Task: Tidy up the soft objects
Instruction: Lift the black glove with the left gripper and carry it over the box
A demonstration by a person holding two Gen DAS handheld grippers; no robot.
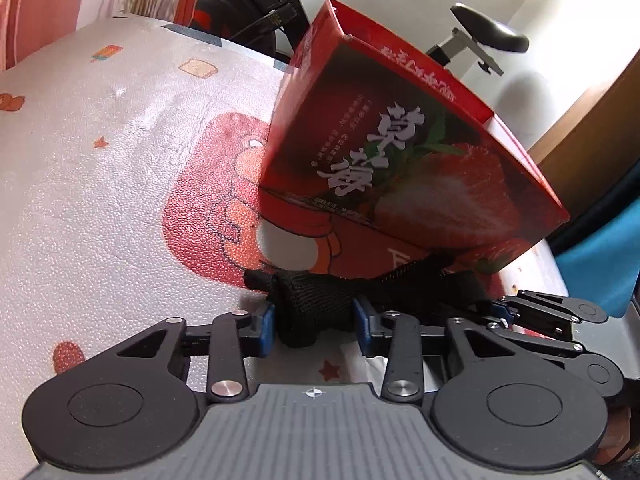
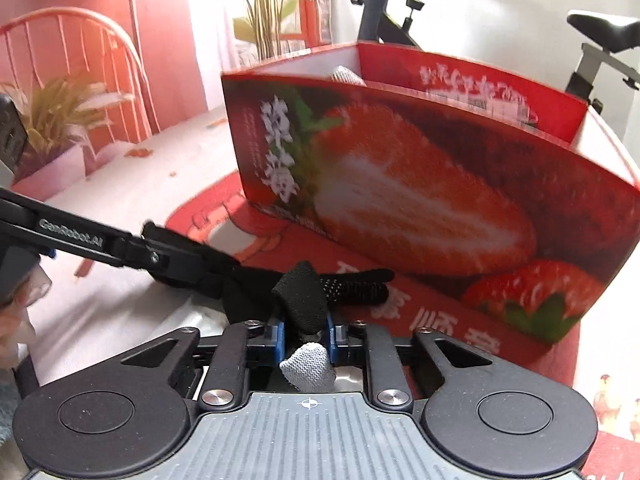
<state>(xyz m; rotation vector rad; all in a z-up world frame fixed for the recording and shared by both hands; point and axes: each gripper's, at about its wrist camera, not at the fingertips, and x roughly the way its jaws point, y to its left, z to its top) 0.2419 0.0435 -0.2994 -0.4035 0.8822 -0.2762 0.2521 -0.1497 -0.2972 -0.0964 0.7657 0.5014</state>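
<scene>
While both the left gripper (image 1: pixel 314 322) and right gripper (image 2: pixel 306 334) clench one black glove (image 1: pixel 316 308) strung sideways between them, the open strawberry box (image 1: pixel 400 148) stands just beyond, equally near both.

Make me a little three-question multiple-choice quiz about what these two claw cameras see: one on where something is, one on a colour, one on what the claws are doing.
1. Where does the red cardboard strawberry box stand relative to the black knitted glove?
A. Beyond it
B. Under it
C. Inside it

2. What colour is the fabric tip poking out below the glove in the right wrist view?
A. Yellow
B. Grey
C. Green

3. What are the left gripper and right gripper doing?
A. Both open, holding nothing
B. Only one grips the glove
C. Both are shut on the glove

Answers: 1 A, the box rises behind the glove on the cartoon-printed tablecloth. 2 B, the woven tip is pale grey. 3 C, each view shows blue pads pressing black fabric.
</scene>
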